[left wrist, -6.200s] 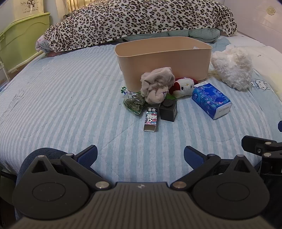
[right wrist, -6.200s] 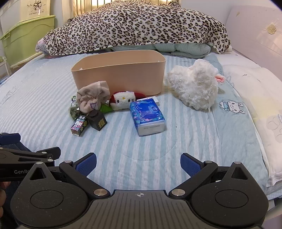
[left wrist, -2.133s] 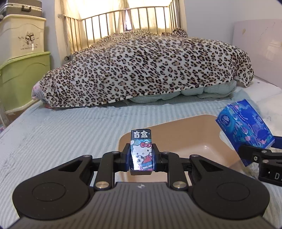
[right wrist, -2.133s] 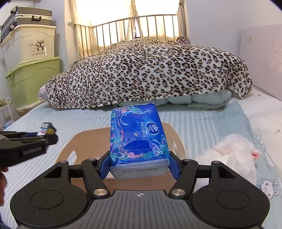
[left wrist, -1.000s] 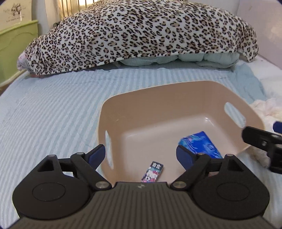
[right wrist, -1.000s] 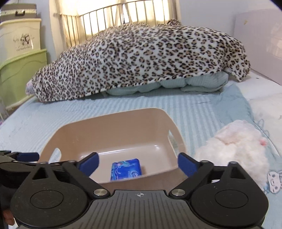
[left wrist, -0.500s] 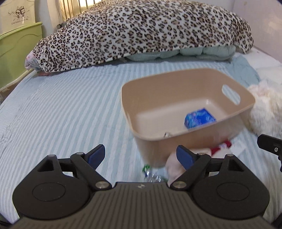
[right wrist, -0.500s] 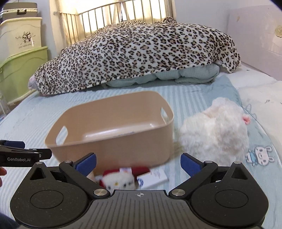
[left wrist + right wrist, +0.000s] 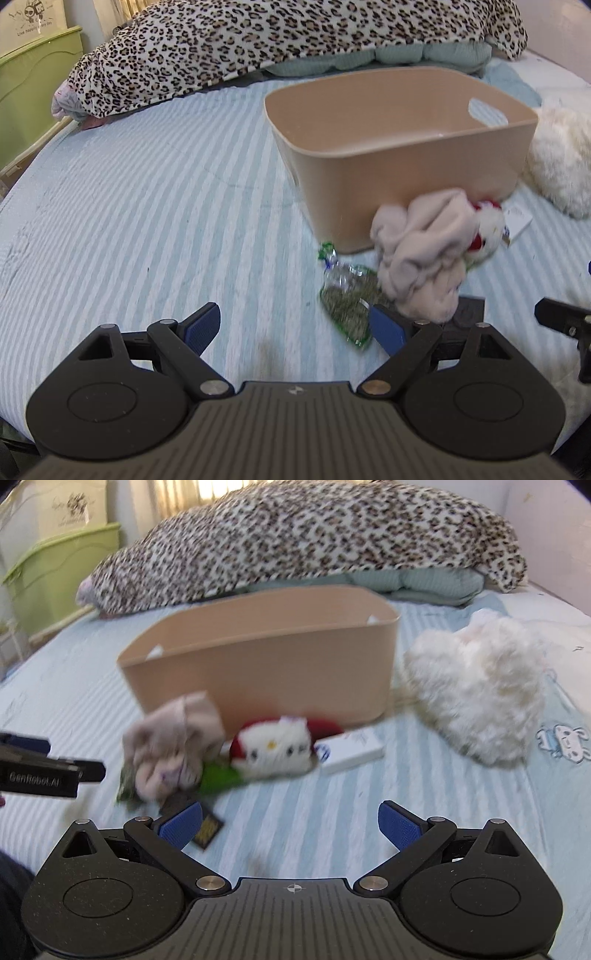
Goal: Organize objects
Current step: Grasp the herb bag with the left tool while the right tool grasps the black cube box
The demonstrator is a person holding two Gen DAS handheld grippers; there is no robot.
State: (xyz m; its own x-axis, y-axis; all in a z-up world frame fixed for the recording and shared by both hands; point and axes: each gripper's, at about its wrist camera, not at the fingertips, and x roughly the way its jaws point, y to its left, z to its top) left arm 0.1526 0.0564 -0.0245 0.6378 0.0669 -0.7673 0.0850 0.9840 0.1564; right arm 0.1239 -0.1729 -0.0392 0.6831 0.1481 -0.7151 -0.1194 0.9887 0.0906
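A beige plastic bin [image 9: 406, 162] stands on the striped bed; it also shows in the right wrist view [image 9: 266, 664]. Its contents are hidden by its wall. In front of it lie a crumpled beige cloth [image 9: 421, 254], a clear bag of green bits [image 9: 347, 299], a red-and-white kitty plush [image 9: 273, 751], a small black box [image 9: 201, 821] and a white flat box [image 9: 351, 751]. My left gripper [image 9: 293, 326] is open and empty, low over the bed beside the bag. My right gripper [image 9: 290, 819] is open and empty, just short of the plush.
A fluffy white plush [image 9: 476, 701] lies right of the bin. A leopard-print blanket [image 9: 295, 40] is heaped at the back. Green and cream storage boxes [image 9: 59, 576] stand at the left beyond the bed's edge.
Both grippers let their items go into the bin about a second ago, then drew back and sank toward the bed. The loose pile in front of the bin now looks nearer.
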